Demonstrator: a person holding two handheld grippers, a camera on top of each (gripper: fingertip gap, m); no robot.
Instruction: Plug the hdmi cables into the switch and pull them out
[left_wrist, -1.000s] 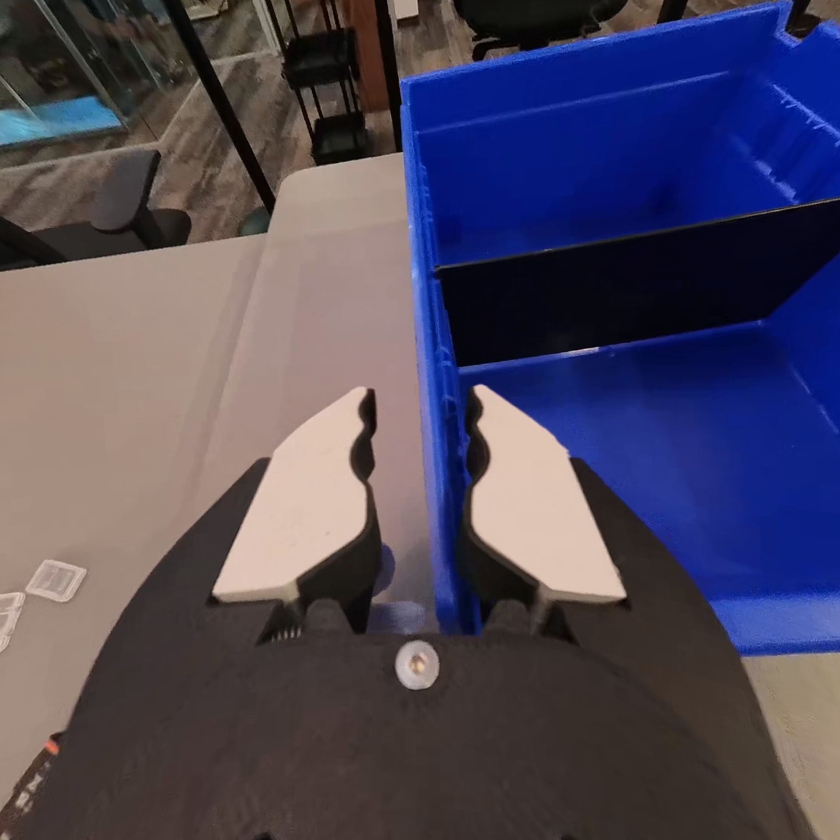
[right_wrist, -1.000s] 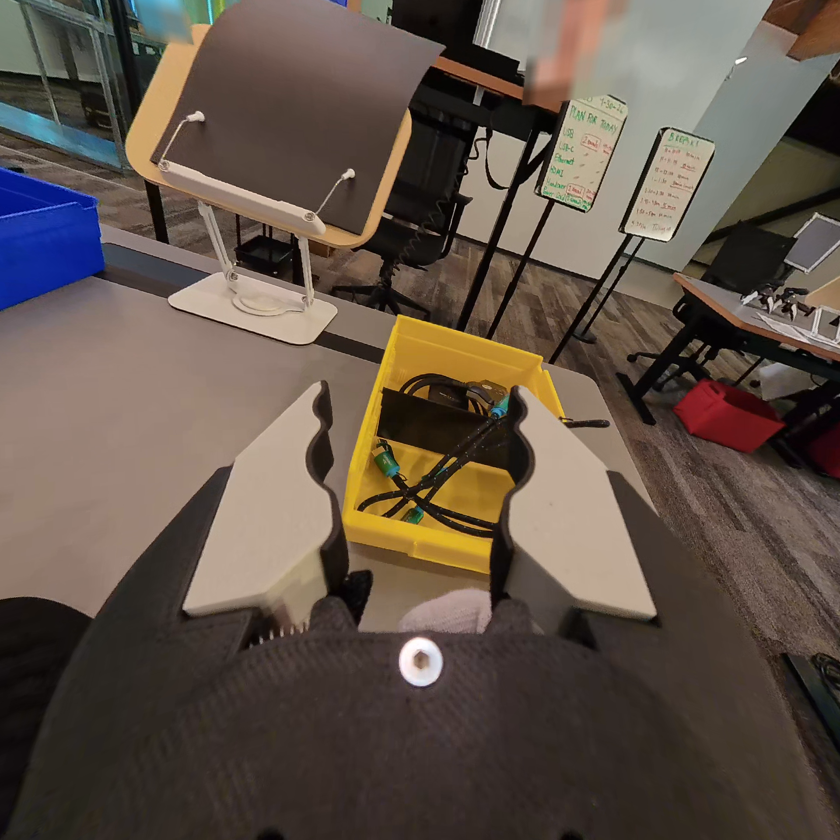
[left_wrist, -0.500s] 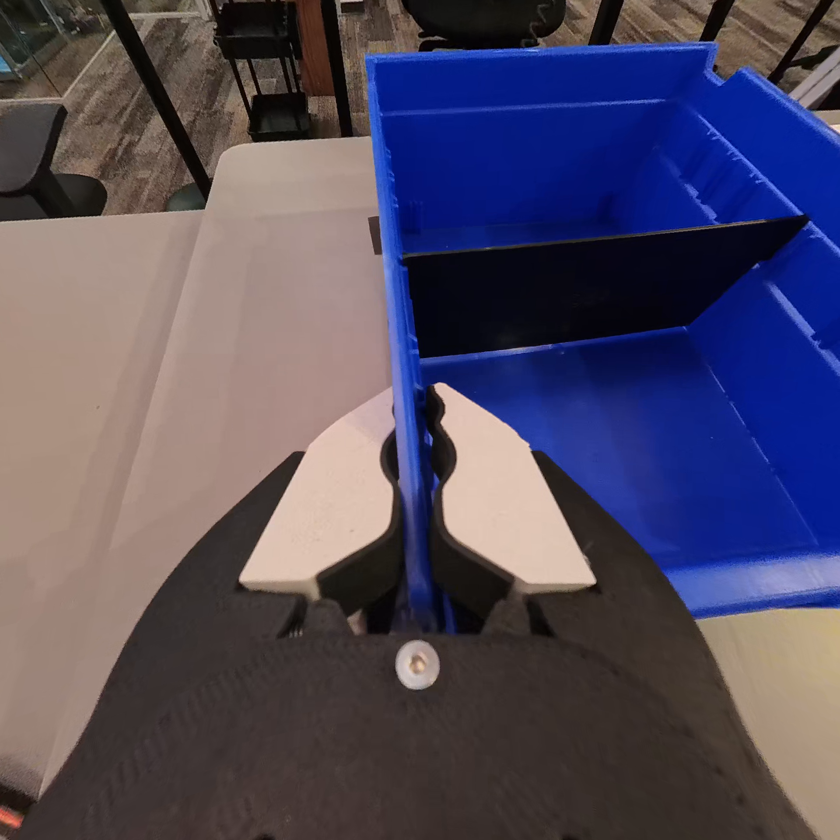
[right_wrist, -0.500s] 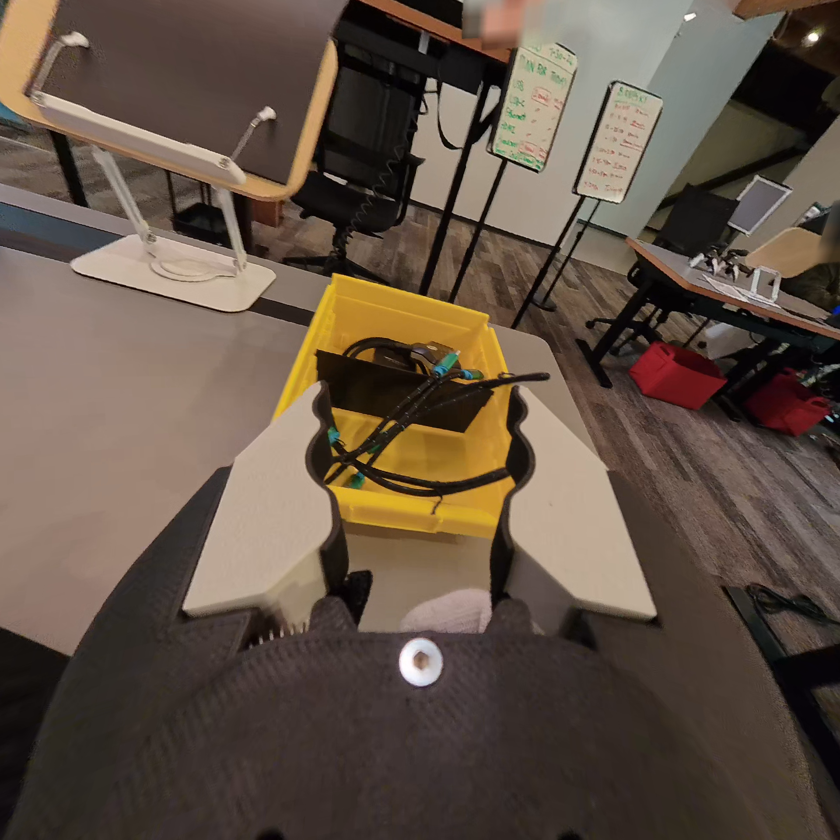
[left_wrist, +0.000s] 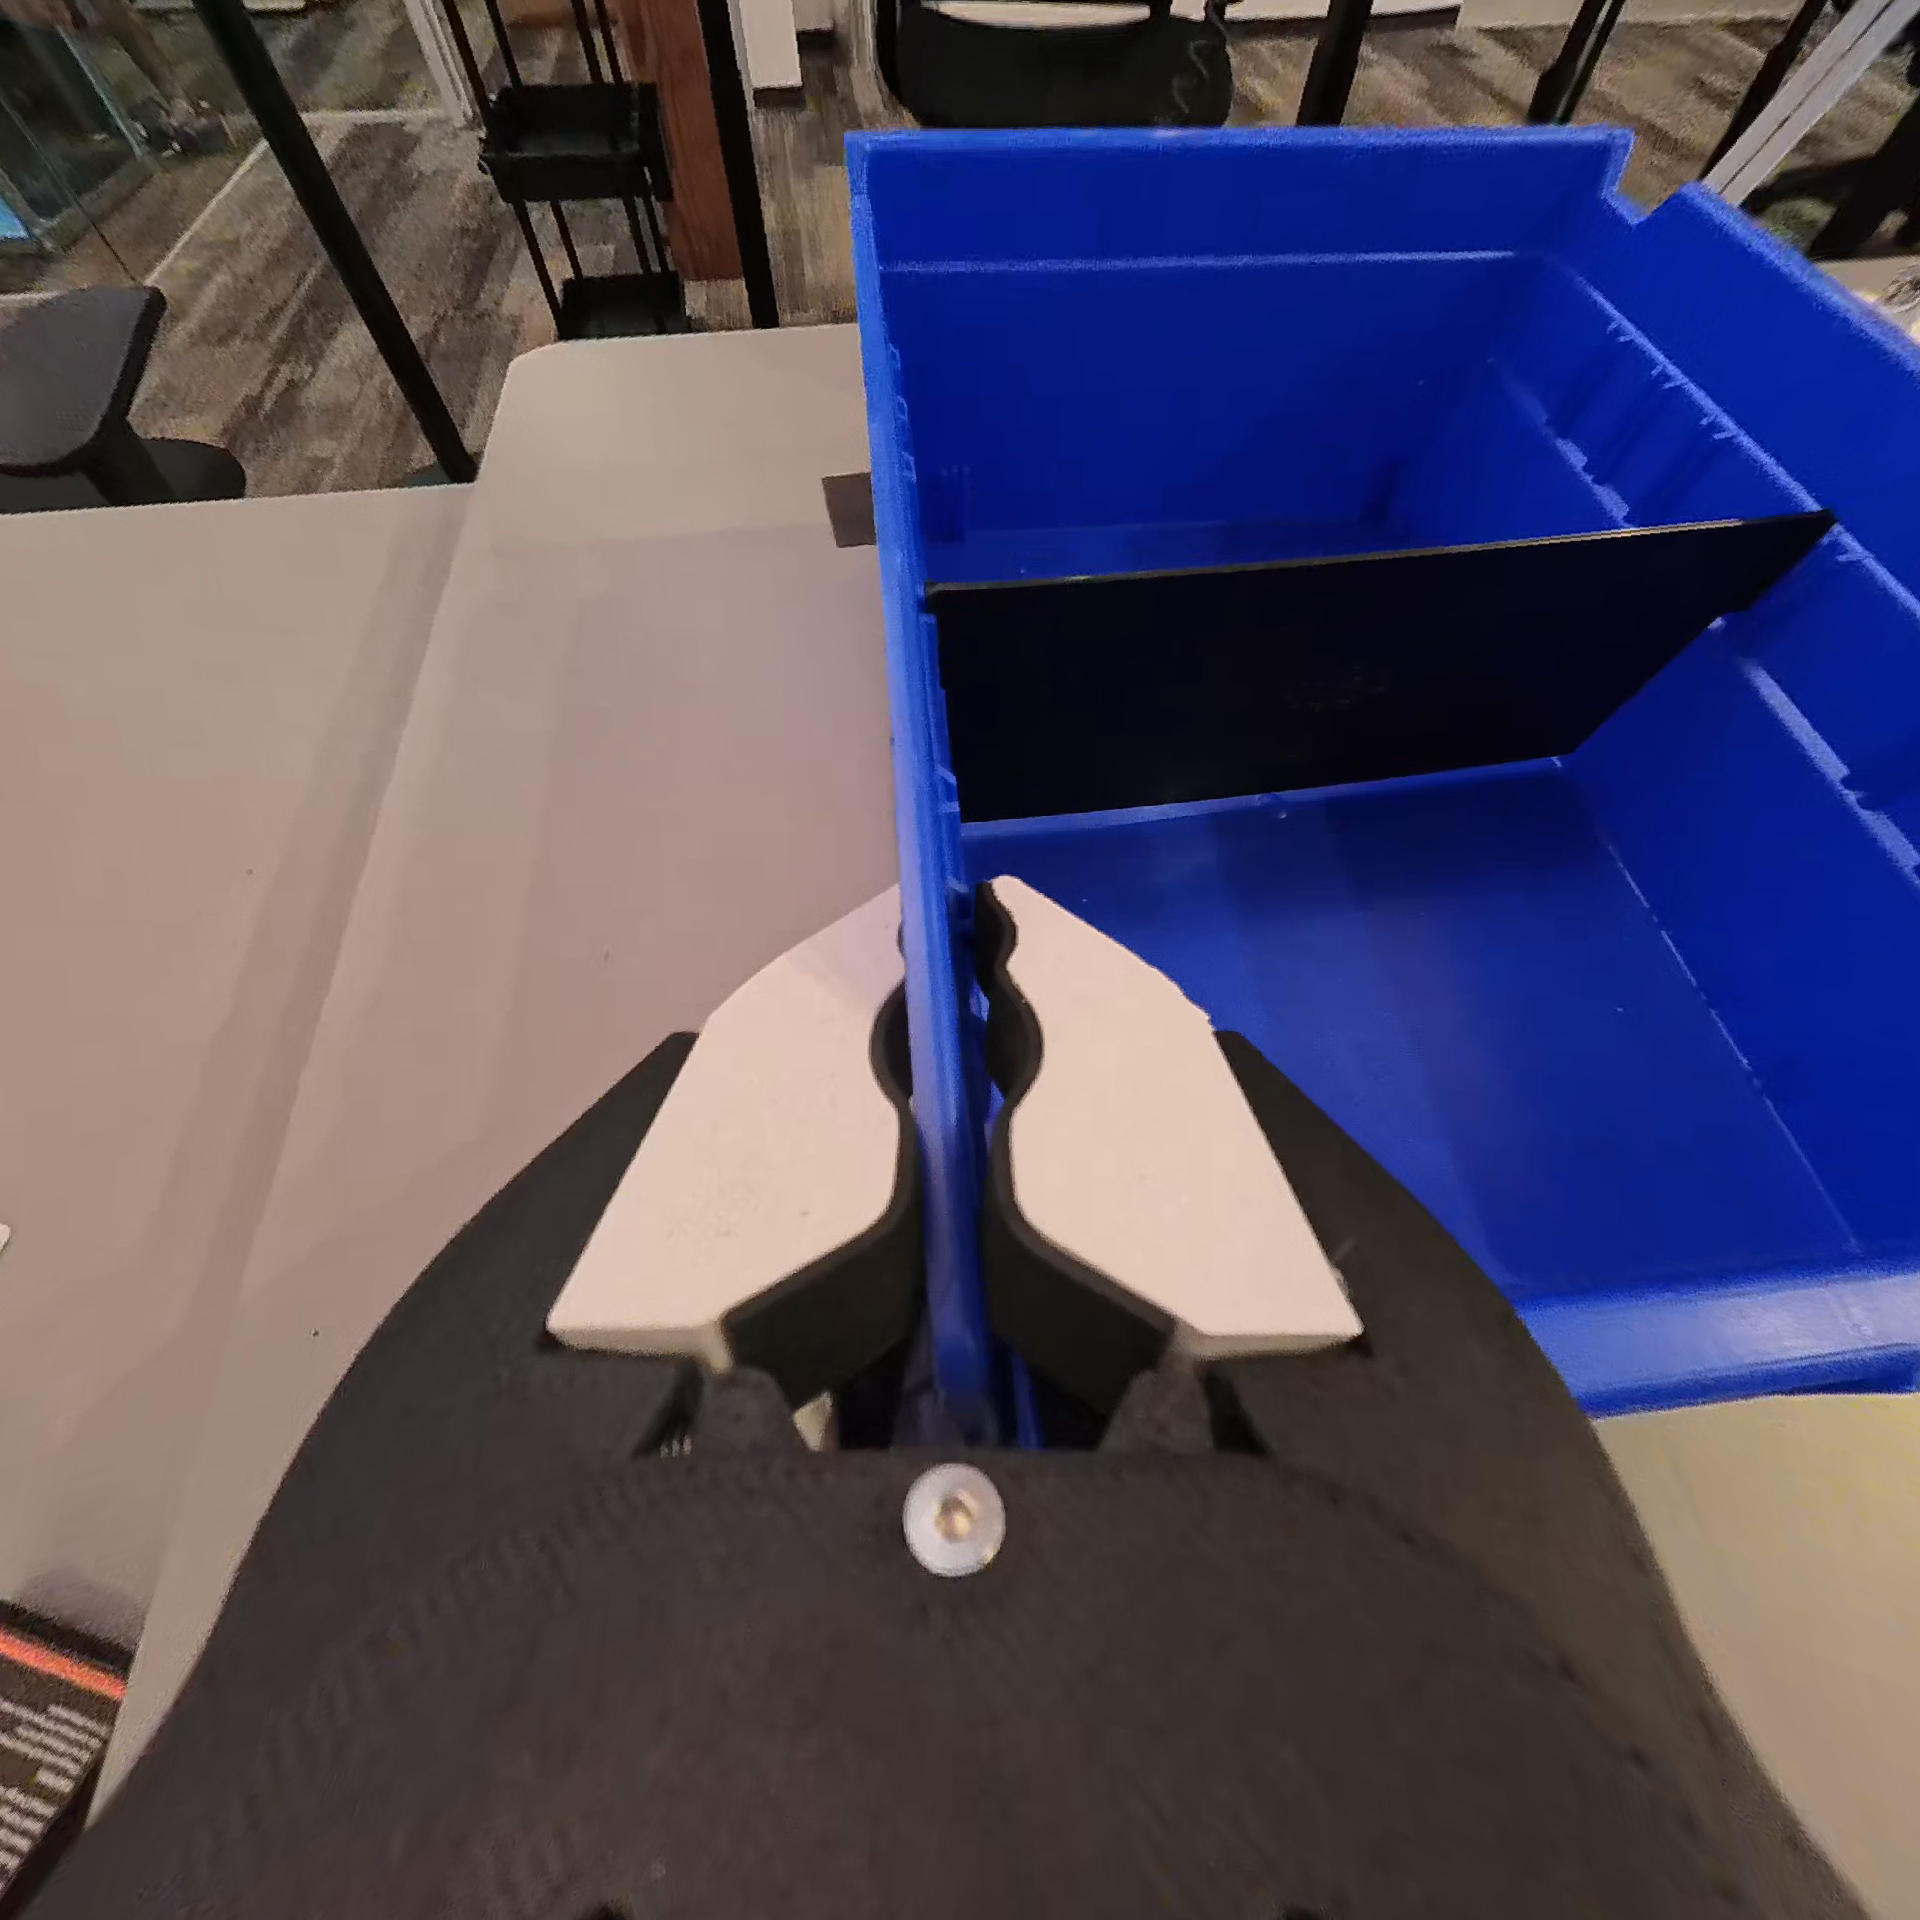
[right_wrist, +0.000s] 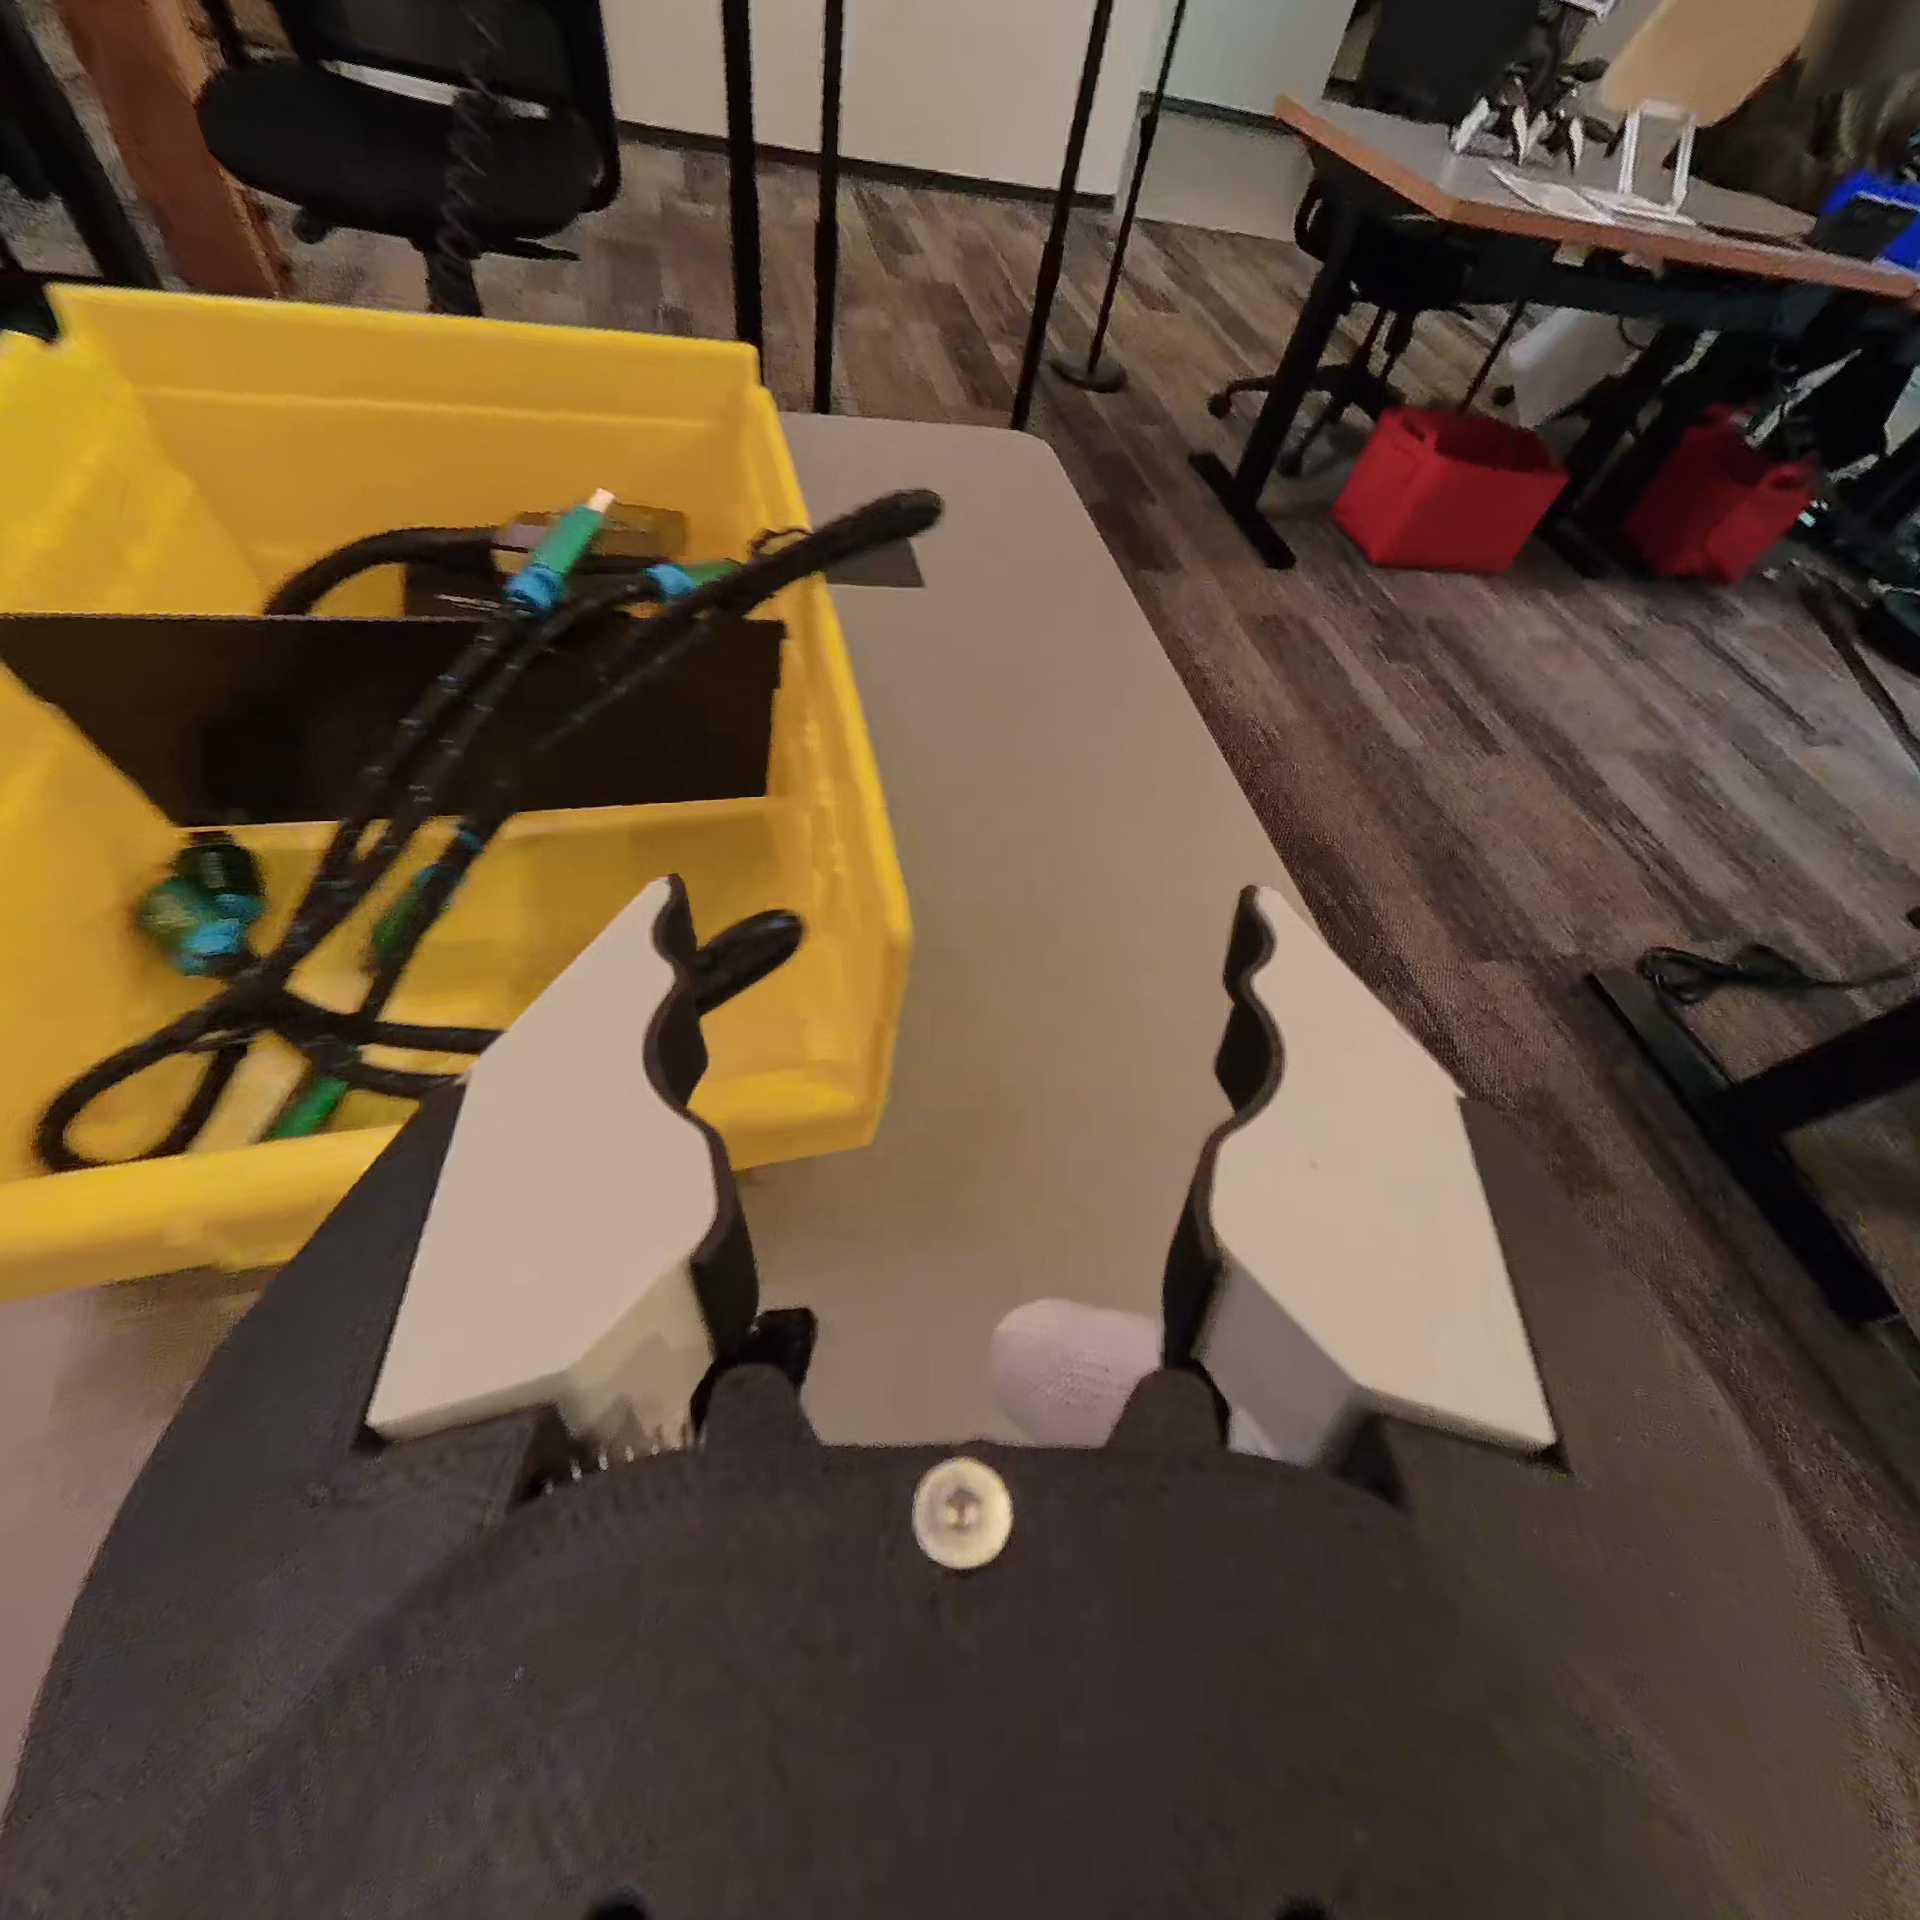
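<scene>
left tongs (left_wrist: 940, 935) — pinching the left wall of one blue bin (left_wrist: 1195, 197), one black divider (left_wrist: 1330, 665) inside | right tongs (right_wrist: 956, 914) — spread wide over the bench (right_wrist: 1039, 831), holding nothing | hdmi cables (right_wrist: 436, 727) — tangled in one yellow bin (right_wrist: 416, 353); count unclear, switch not discernible

Glossy blue plastic bin (left_wrist: 1455, 1039), glossy yellow plastic bin (right_wrist: 416, 436), braided cables (right_wrist: 416, 748), matt table (left_wrist: 416, 779)
</scene>
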